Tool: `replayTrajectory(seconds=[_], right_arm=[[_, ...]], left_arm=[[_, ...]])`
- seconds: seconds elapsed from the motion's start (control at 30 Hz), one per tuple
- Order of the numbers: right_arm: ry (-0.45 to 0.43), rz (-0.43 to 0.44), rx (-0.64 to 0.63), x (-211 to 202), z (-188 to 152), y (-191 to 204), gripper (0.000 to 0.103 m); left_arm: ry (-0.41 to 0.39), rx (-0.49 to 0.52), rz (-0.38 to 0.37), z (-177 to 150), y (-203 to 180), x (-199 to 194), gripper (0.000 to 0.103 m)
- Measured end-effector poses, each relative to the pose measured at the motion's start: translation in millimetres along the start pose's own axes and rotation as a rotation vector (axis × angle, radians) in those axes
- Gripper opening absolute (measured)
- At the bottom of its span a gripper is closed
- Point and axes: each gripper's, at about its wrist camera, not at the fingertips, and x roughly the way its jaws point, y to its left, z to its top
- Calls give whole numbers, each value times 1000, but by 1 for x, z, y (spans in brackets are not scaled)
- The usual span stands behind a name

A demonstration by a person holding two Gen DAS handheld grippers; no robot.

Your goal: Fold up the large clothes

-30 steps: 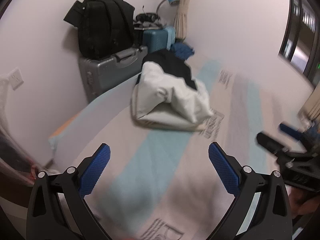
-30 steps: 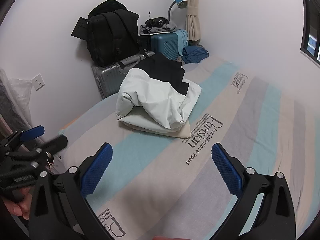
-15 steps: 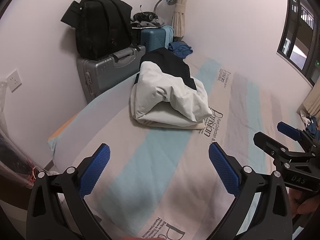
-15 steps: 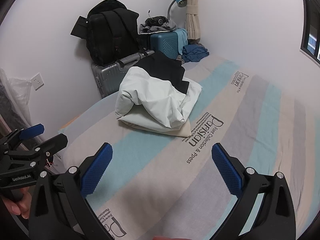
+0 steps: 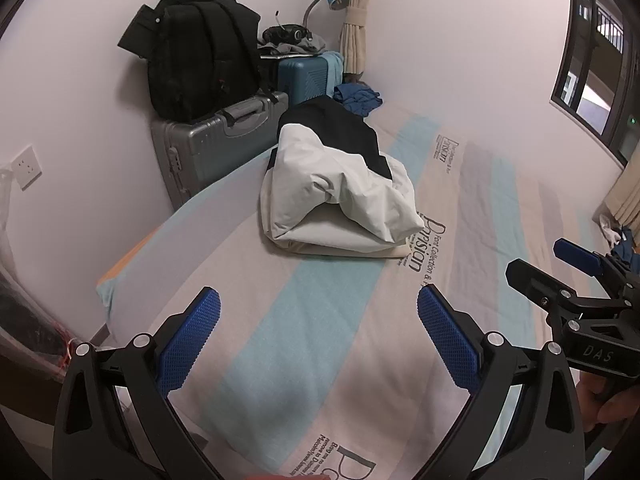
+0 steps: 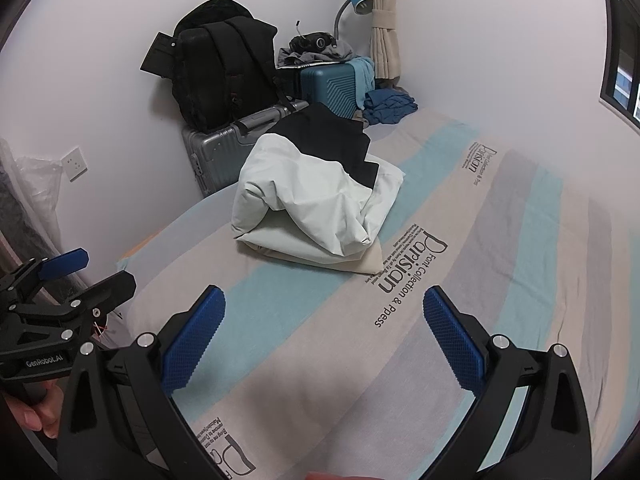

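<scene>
The white-and-black jacket (image 6: 316,204) lies bundled on the striped bed sheet (image 6: 500,264) toward the bed's far end, near the silver suitcase (image 5: 212,148); it looks soft, puffy and light — likely to slump and slide when lifted; a hem or sleeve edge seems the best hold. Left gripper (image 5: 318,338) and right gripper (image 6: 324,336) hover well short of it, fingers spread wide — holding nothing.
</scene>
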Motion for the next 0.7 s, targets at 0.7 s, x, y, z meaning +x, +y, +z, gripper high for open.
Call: replayTrajectory(seconds=[0.7], right_arm=[[-3, 2, 4, 2, 5, 2, 95]], left_arm=[[-8, 19, 6, -2, -8, -6, 97]])
